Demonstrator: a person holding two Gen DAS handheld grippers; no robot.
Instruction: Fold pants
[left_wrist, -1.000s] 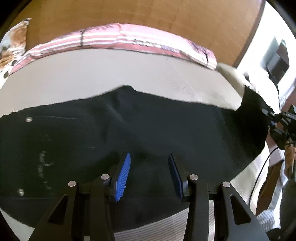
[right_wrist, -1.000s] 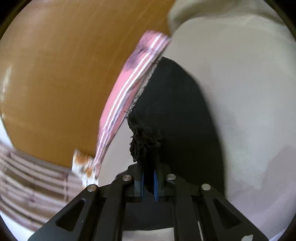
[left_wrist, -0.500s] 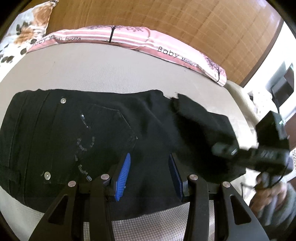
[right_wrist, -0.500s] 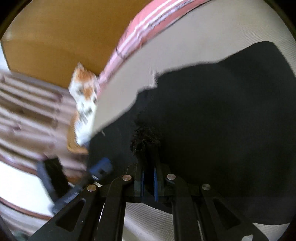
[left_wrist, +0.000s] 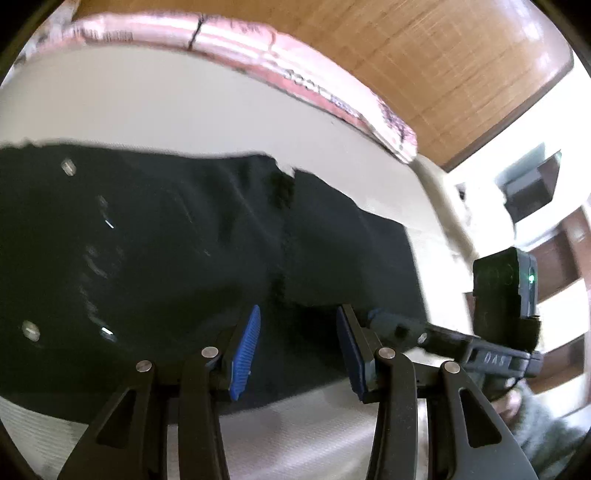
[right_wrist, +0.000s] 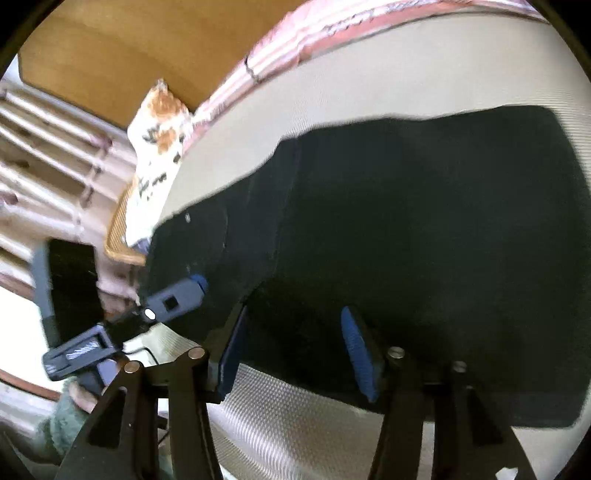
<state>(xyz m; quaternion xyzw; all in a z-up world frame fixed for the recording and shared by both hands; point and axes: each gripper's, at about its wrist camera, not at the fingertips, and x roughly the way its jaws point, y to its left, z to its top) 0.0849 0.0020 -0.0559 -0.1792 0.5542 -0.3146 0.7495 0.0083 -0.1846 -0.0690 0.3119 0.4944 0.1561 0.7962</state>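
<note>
From my left wrist, my left hand-held gripper (left_wrist: 297, 347) gaped wide, empty, above the black pants (left_wrist: 184, 251) spread on the bed (left_wrist: 166, 107); the pink pillow (left_wrist: 258, 55) lay at twelve o'clock. From my right wrist, my right hand-held gripper (right_wrist: 291, 350) stood equally wide, empty, with pants (right_wrist: 406, 229) ahead and a floral cushion (right_wrist: 159, 147) at ten o'clock.

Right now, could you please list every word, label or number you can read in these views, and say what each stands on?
"DAS": raised letters on the body of the right gripper, seen from the left wrist view; the first letter is unsure.
Dark lettering on the pink striped cushion: too blurred to read.
Pale marks on the black pants: blurred, not readable as text.
</note>
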